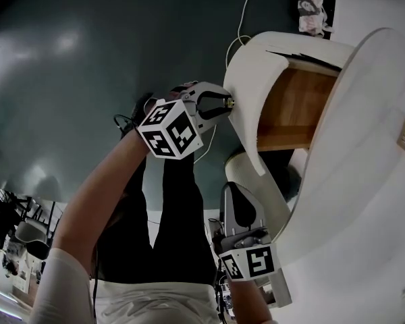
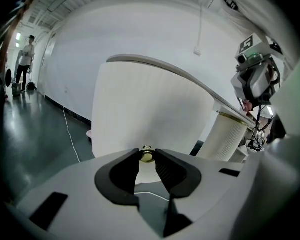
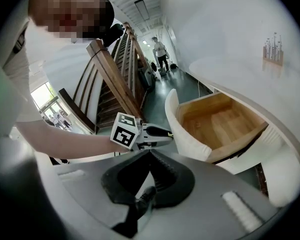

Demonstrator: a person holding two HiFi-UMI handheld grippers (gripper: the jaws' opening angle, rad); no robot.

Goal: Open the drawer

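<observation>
Brass knob (image 2: 147, 155) clamped in left gripper (image 1: 224, 104); wood-lined drawer (image 3: 220, 119) standing open; right gripper (image 3: 150, 153) closed, holding nothing.

Your left tool (image 1: 226, 104) has a pale grey body with black pads, and its left cube (image 1: 167, 131) is white with black square markers. Your right tool (image 3: 150, 153) is the same grey and black, and its right cube (image 1: 251, 262) carries the same black-and-white squares. The knob (image 2: 147, 155) is brass-gold. The drawer (image 1: 256, 79) has a plain white front and warm brown wood inside, with the grain showing. The cabinet (image 1: 364, 201) is plain white. The floor (image 1: 88, 59) is dark grey-green with pale sheen. The cable (image 1: 241, 19) is white. The cloth (image 1: 312, 9) is white with a pink pattern. Your trousers (image 1: 169, 228) are black.
</observation>
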